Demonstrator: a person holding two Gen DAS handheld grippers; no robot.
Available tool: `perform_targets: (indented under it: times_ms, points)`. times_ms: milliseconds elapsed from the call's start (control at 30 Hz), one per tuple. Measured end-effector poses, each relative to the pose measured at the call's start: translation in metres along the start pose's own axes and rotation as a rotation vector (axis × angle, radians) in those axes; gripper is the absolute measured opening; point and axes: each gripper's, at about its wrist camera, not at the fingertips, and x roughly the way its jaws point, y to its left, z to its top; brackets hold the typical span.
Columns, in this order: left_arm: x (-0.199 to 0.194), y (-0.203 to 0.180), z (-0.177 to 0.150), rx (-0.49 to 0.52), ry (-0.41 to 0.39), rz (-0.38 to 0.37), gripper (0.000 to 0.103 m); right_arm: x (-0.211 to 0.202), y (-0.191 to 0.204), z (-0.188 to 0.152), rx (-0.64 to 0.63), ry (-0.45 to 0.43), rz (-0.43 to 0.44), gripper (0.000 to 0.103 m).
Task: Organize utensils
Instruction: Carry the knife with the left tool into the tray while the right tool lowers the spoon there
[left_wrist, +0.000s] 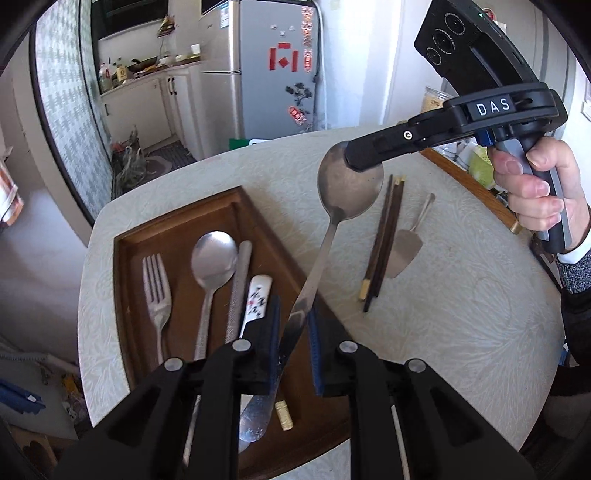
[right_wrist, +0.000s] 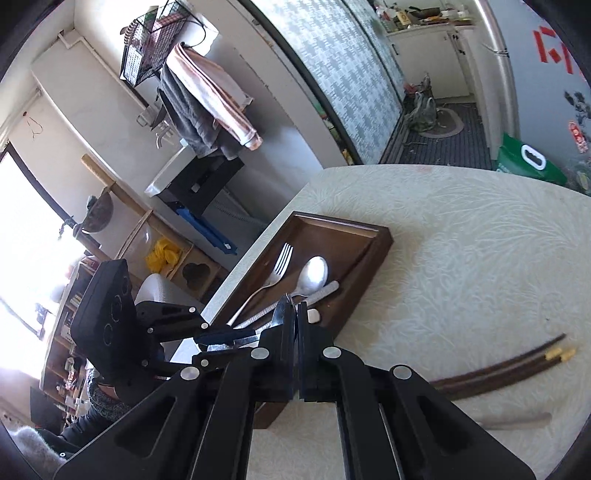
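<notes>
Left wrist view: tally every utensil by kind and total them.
Metal spoons: 2, large spoon, small spoon
Fork: 1
Chopsticks: 4, three together, one apart
Server: 1
Handles, heads hidden: 2, floral ceramic handle, textured metal handle
Total: 10

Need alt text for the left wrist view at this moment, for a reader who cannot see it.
A large metal spoon is held off the table at both ends: the right gripper pinches its bowl, and its handle runs between the left gripper fingers. Below lies a wooden tray with a fork and a smaller spoon; dark chopsticks lie on the table.
</notes>
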Motion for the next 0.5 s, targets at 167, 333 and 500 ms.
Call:
perform_targets:
  times_ms: [167, 333, 500]
  points:
    - [-0.002, 0.025, -0.016, -0.064, 0.017, 0.020, 0.016, 0.043, 0.002, 0.011, 0.009, 0.064, 0.054, 0.002]
    - [0.003, 0.036, -0.025, -0.093, 0.037, 0.028, 0.016, 0.078, 0.003, 0.026, 0.001, 0.127, 0.055, 0.002]
    - [0.009, 0.047, -0.032, -0.105, 0.059, 0.041, 0.016, 0.108, 0.006, 0.037, -0.013, 0.169, 0.031, 0.002]
